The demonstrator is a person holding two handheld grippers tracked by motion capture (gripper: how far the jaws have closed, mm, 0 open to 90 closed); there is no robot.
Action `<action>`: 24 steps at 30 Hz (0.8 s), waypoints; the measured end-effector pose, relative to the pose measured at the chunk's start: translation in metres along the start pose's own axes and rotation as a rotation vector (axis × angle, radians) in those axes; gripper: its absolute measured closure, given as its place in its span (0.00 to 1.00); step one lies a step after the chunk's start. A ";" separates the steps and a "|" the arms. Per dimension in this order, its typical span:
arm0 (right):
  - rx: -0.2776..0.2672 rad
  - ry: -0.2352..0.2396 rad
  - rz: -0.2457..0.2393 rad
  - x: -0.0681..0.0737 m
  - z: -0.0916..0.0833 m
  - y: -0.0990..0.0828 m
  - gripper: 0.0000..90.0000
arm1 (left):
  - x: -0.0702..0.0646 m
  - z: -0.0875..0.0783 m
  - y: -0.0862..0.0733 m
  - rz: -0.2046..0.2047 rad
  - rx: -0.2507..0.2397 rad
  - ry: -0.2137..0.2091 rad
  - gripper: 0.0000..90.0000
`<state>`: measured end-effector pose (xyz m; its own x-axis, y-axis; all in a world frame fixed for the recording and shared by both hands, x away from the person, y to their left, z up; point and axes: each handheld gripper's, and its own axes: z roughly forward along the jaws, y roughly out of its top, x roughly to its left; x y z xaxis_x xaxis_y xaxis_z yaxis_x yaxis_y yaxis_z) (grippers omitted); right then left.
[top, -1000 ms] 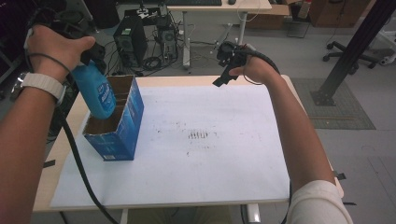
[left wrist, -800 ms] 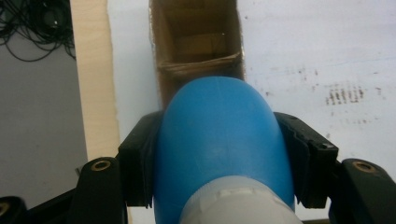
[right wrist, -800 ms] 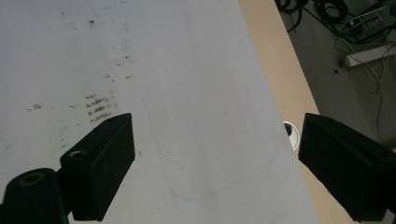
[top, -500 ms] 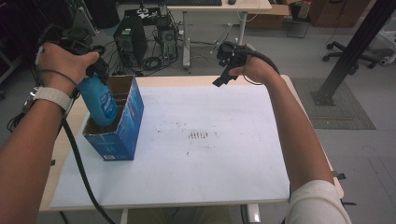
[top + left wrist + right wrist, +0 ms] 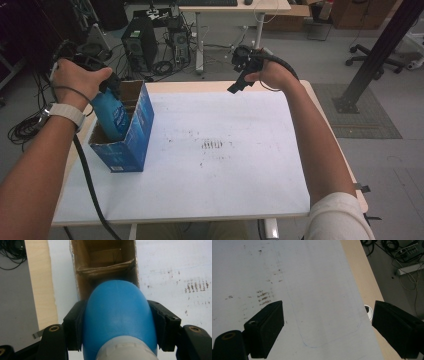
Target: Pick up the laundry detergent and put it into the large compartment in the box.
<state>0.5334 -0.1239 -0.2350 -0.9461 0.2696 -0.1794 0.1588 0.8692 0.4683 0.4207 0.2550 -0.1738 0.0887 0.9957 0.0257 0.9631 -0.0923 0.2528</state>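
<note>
L gripper (image 5: 117, 322) is clamped on the blue bottle (image 5: 117, 320), one jaw on each side of the body just below the white cap (image 5: 123, 350); jaws only as far apart as the bottle is wide. In the high view the L gripper (image 5: 102, 80) sits at the bottle's top, hand (image 5: 77, 80) wrapped over it, white watch (image 5: 64, 114) on the wrist. Bottle (image 5: 112, 112) hangs tilted, lower end down inside the open top of the box (image 5: 127, 145). Box is blue outside, brown cardboard inside, flap (image 5: 105, 266) folded across the interior; it stands near the table's L edge on the white sheet (image 5: 210, 170). Faint dark smudges (image 5: 212, 145) mid-sheet.

R gripper (image 5: 240, 77) is held up over the table's far edge, well apart from box & bottle. In its own view the R gripper (image 5: 327, 327) jaws stand wide apart w/ nothing between, just white sheet w/ smudges (image 5: 263, 297) and table edge (image 5: 359, 277) below.
</note>
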 end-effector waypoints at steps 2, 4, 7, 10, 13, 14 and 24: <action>0.001 0.000 0.002 0.000 0.000 0.000 0.12 | 0.000 0.004 -0.001 0.000 -0.001 0.000 0.42; 0.000 -0.001 0.001 -0.001 0.000 -0.001 0.12 | 0.001 0.009 -0.001 0.001 0.009 0.000 0.42; -0.003 0.000 0.003 0.000 0.000 -0.001 0.12 | 0.001 0.015 -0.002 0.002 0.009 0.003 0.42; -0.004 -0.002 0.003 0.000 -0.001 -0.002 0.12 | 0.001 0.022 -0.004 0.004 0.005 0.008 0.41; -0.004 -0.003 0.007 -0.001 -0.002 -0.004 0.12 | 0.000 0.029 -0.005 0.012 0.008 0.011 0.41; -0.003 -0.004 0.007 -0.001 -0.002 -0.004 0.12 | 0.000 0.030 -0.005 0.014 0.008 0.010 0.41; -0.003 -0.005 0.008 0.000 -0.002 -0.006 0.12 | -0.002 0.052 -0.009 0.021 0.012 0.025 0.42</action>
<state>0.5319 -0.1298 -0.2357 -0.9435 0.2784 -0.1799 0.1654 0.8657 0.4724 0.4253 0.2536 -0.2265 0.1022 0.9932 0.0552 0.9643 -0.1125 0.2399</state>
